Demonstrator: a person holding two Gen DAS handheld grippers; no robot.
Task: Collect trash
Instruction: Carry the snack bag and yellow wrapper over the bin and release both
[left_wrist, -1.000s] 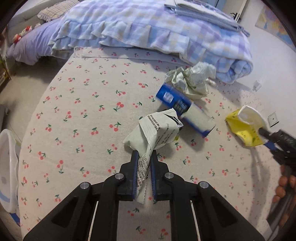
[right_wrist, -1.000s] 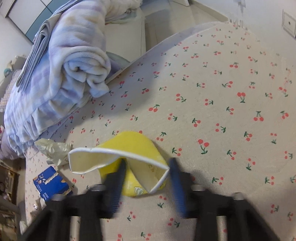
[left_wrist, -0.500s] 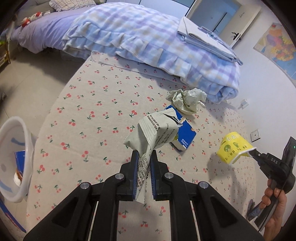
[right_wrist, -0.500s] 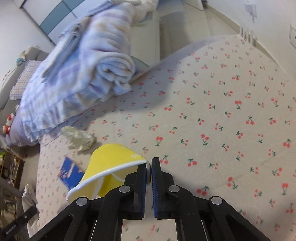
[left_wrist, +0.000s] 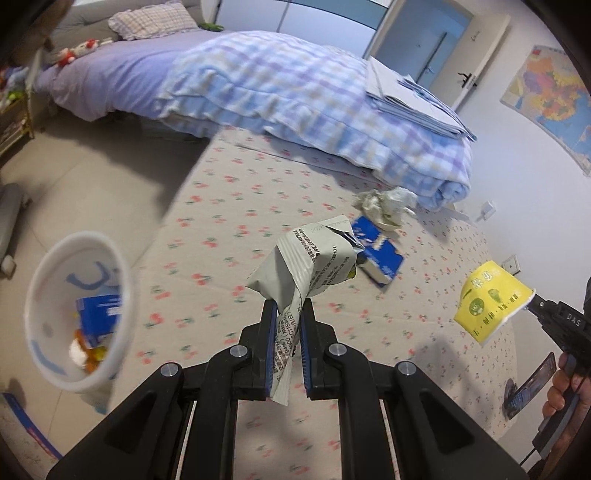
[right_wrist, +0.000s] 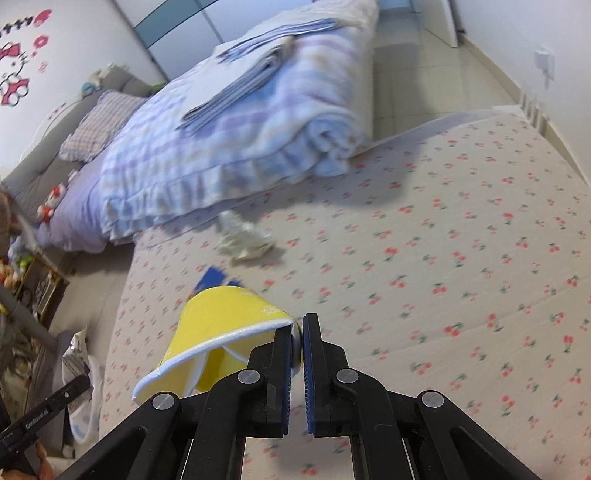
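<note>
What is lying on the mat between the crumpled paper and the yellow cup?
In the left wrist view, a blue box lies on the mat between the crumpled paper and the yellow cup; the rest is bare mat.

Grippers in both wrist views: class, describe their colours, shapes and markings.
Each gripper, left gripper and right gripper, has black angular linkage arms joined by round silver rivets, ending in two flat fingers lined with ribbed blue pads. Seen from the left wrist, the right one's black body carries small white lettering.
</note>
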